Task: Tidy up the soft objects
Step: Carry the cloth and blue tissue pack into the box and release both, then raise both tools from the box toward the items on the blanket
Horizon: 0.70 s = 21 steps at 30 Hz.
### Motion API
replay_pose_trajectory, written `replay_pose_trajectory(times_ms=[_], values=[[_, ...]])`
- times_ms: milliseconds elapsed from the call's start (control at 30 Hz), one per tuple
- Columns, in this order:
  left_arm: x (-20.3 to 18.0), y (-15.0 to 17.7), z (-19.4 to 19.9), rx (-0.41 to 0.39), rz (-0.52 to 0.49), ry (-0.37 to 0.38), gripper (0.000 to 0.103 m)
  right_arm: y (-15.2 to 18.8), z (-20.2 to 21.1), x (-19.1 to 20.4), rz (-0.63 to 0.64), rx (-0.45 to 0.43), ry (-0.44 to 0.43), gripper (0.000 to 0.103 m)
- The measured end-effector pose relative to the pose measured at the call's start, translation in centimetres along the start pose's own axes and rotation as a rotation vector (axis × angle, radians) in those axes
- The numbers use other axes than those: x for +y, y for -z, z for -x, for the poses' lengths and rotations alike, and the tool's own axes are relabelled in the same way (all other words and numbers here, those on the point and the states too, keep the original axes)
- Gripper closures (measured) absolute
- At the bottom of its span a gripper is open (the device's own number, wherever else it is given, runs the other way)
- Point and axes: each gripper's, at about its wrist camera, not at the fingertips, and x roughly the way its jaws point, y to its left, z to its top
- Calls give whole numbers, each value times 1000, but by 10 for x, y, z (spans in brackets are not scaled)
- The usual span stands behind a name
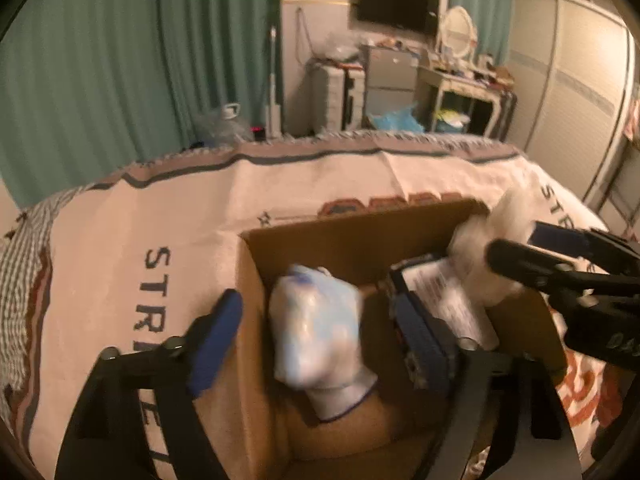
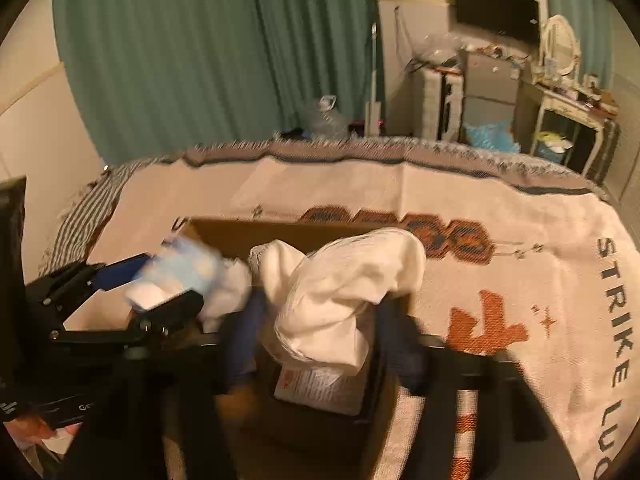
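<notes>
While both tools hang over an open cardboard box (image 1: 352, 236) on the bed, soft things sit between their fingers. From the left wrist view, the left tool (image 1: 316, 328) has its blue fingers (image 1: 214, 340) spread wide, one on each side of a pale blue and white sock bundle (image 1: 316, 320). Neither finger touches the bundle, so it is not being squeezed, and it sits inside the box near the left wall. From the right wrist view, the right tool (image 2: 320, 336) is partly open around a white cloth (image 2: 340, 296), which droops over the box. That picture is blurry, and I cannot tell if the fingers press on the cloth. A small white packet with print (image 2: 320, 388) lies in the box under the cloth. Under the box, the bed is covered by a cream blanket (image 2: 520, 216) with orange and dark letters
</notes>
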Motion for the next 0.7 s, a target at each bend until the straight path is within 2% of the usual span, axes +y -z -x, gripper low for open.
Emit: replay_pose_trajectory(times_ms=[133, 400, 433, 500, 533, 700], values=[[2, -16, 33, -29, 25, -5, 20, -17, 36, 3, -7, -42, 19, 37], [-19, -52, 175, -236, -14, -20, 20, -50, 166, 29, 24, -173, 45, 32], [-24, -53, 196, -263, -23, -20, 20, -52, 190, 34, 30, -193, 46, 30], [-28, -52, 227, -300, -33, -21, 9, -52, 223, 42, 39, -225, 45, 21], [-30, -52, 240, -319, -34, -23, 8, -51, 246, 47, 48, -245, 46, 20], [-34, -32, 299, -379, -29, -32, 7, -30, 311, 66, 84, -294, 72, 8]])
